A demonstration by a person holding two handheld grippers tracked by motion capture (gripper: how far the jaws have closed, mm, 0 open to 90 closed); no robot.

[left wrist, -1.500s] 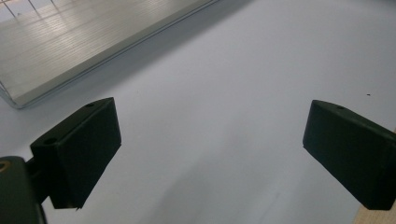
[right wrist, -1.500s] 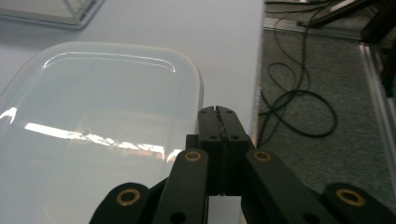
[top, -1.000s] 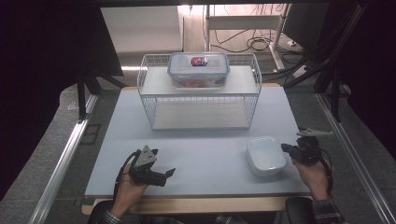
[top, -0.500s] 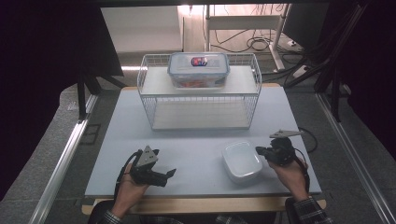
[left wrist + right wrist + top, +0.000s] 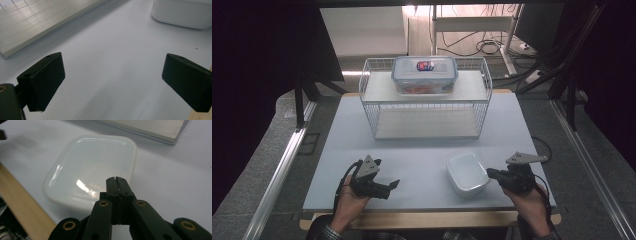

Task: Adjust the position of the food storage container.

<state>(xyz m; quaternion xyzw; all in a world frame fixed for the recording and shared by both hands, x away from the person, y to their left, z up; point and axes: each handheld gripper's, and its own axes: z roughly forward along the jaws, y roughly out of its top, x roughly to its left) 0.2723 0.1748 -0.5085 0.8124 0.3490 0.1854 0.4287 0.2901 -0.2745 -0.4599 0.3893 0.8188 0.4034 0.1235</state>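
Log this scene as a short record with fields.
surface: pale table
dish: white square dish, near front edge, empty
right gripper: jaws shut, tips at the dish's rim
left gripper: jaws open, nothing between them
rack: white wire rack at the back
on rack: lidded clear box on the top shelf

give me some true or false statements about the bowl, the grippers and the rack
1. The right gripper has its jaws shut. True.
2. The white bowl sits on top of the wire rack. False: it sits on the table, near the front edge.
3. The left gripper is open with nothing between its jaws. True.
4. The lidded box lies on the table beside the bowl. False: it is on the rack's top shelf.
5. The bowl holds fruit. False: it looks empty.
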